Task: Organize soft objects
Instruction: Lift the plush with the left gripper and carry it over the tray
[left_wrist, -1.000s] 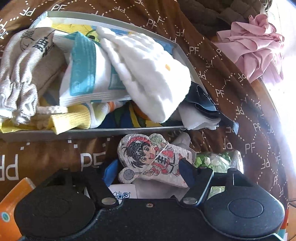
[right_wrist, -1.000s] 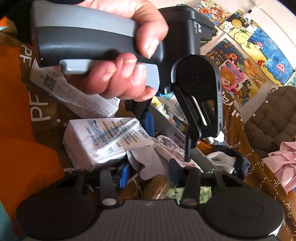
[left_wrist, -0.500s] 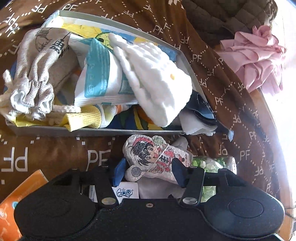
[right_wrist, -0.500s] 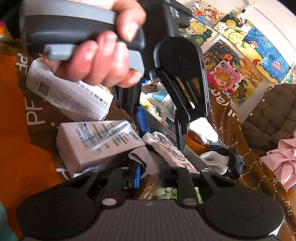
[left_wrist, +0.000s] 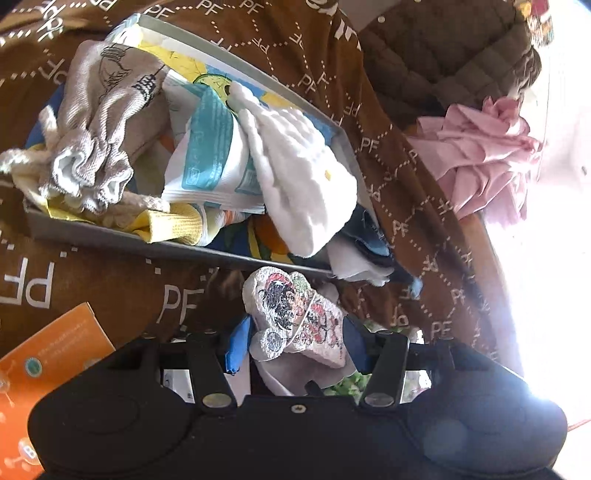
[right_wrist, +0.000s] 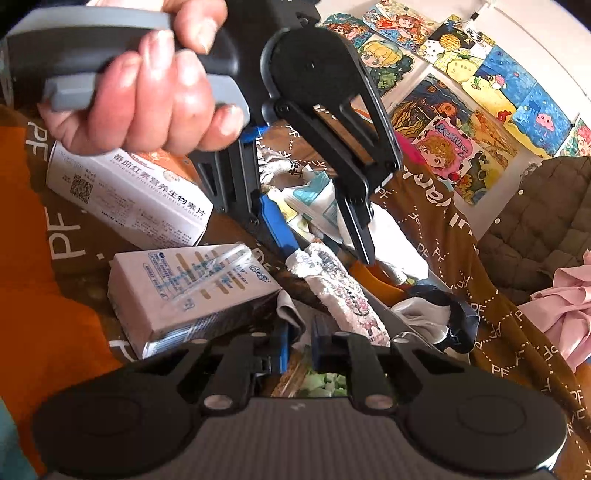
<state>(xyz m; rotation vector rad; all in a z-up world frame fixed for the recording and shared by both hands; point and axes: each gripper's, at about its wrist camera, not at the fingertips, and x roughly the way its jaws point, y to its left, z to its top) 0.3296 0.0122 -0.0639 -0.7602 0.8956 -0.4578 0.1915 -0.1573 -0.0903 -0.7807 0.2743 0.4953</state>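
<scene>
The left hand-held gripper (left_wrist: 295, 341), tilted downward in a person's hand (right_wrist: 147, 99), clamps the embroidered plush charm (left_wrist: 295, 317) just before the full tray (left_wrist: 184, 249). The right hand-held gripper (right_wrist: 299, 349) has nearly closed, apparently empty.

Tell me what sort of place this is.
Most likely a home, perhaps a child's room or a living room. Hand-coloured cartoon drawings cover the wall, a brown PF-patterned cloth drapes the surface, and a grey tray on it is heaped with small household textiles. A quilted brown cushion or jacket lies nearby.
</scene>
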